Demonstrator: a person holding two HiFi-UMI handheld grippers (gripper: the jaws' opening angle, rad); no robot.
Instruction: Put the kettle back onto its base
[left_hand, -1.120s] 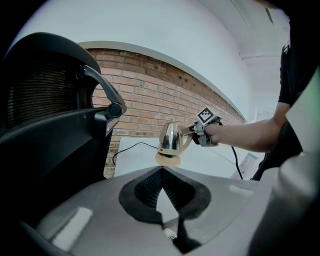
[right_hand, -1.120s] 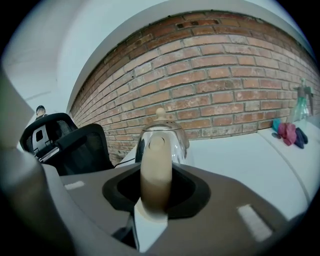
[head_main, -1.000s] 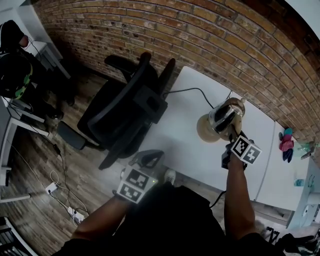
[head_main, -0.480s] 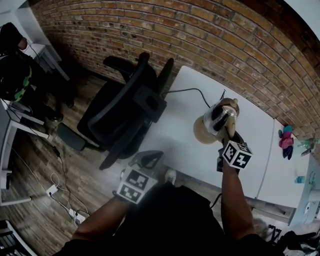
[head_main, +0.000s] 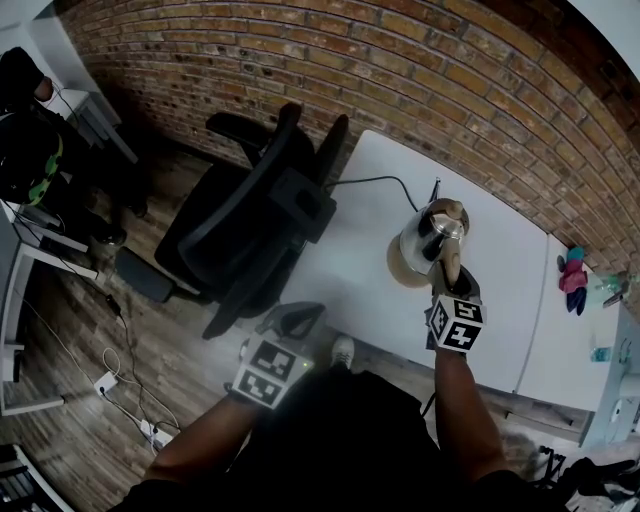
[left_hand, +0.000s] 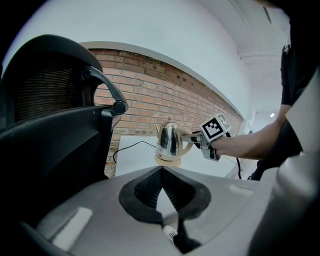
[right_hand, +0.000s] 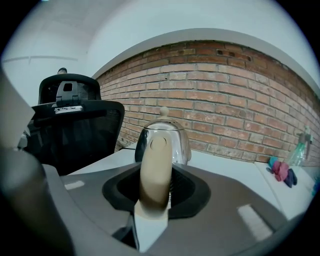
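Note:
A shiny steel kettle (head_main: 430, 232) with a beige handle (right_hand: 155, 170) stands upright over its beige round base (head_main: 398, 268) on the white table (head_main: 350, 240). In the left gripper view the kettle (left_hand: 167, 140) appears to rest on the base (left_hand: 168, 161); whether it is fully seated I cannot tell. My right gripper (head_main: 450, 285) is shut on the handle from the near side. My left gripper (head_main: 288, 322) hangs low off the table's near edge, beside the chair, shut on nothing.
A black office chair (head_main: 255, 215) stands against the table's left side. The base's black cord (head_main: 372, 180) runs across the tabletop toward the wall. A pink and blue cloth (head_main: 573, 283) and a bottle (right_hand: 300, 147) lie at the far right. A brick wall (head_main: 400, 70) backs the table.
My right gripper has carried the kettle left and down, from tilted over the base's right side to upright over the base. The left gripper has stayed put.

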